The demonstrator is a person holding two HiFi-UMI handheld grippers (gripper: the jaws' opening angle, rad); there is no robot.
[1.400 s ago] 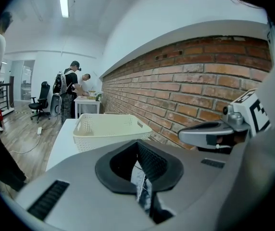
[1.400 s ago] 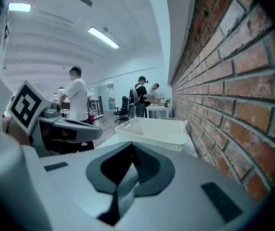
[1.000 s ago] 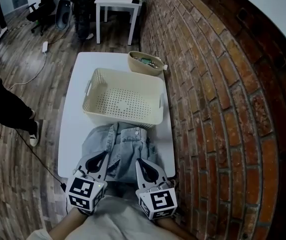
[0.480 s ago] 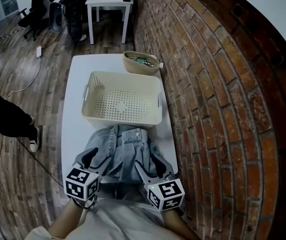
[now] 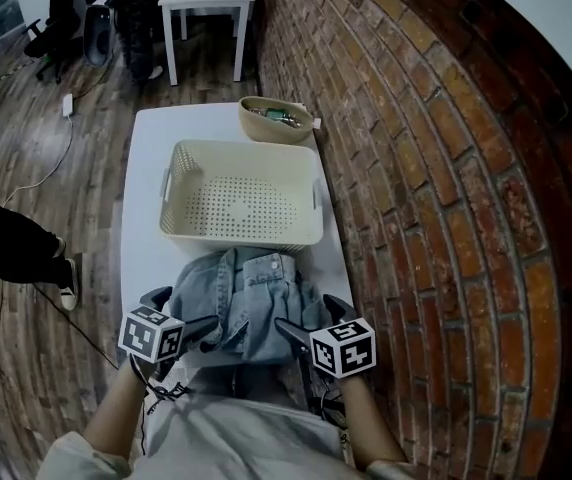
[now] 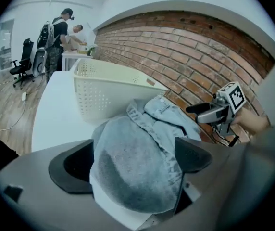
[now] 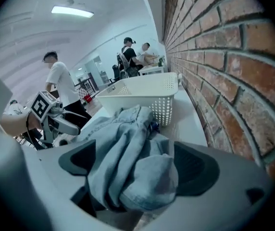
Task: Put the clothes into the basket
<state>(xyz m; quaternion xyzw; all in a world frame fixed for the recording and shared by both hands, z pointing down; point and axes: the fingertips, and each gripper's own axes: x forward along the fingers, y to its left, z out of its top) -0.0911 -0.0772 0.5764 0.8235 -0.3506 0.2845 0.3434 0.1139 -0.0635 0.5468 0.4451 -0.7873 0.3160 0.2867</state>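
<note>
At the near edge of the white counter [image 5: 146,258], the left tongs [image 5: 184,313] stand wide apart, their jaws having just been opening. The left side of a crumpled denim garment [image 5: 256,303] bulges between them but is not pinched. To its right, the right tongs [image 5: 314,318] are likewise spread and have also just been opening, with a fold of the same denim lying loose between the jaws. The garment rests on the counter just in front of the cream perforated basket [image 5: 241,233], close against its near wall. The task therefore appears barely begun: the cloth has yet to be gripped, lifted and dropped in. The basket, at the counter's middle, holds nothing. A smaller beige tub [image 5: 266,134] at the far right corner holds a few items too small to identify.
</note>
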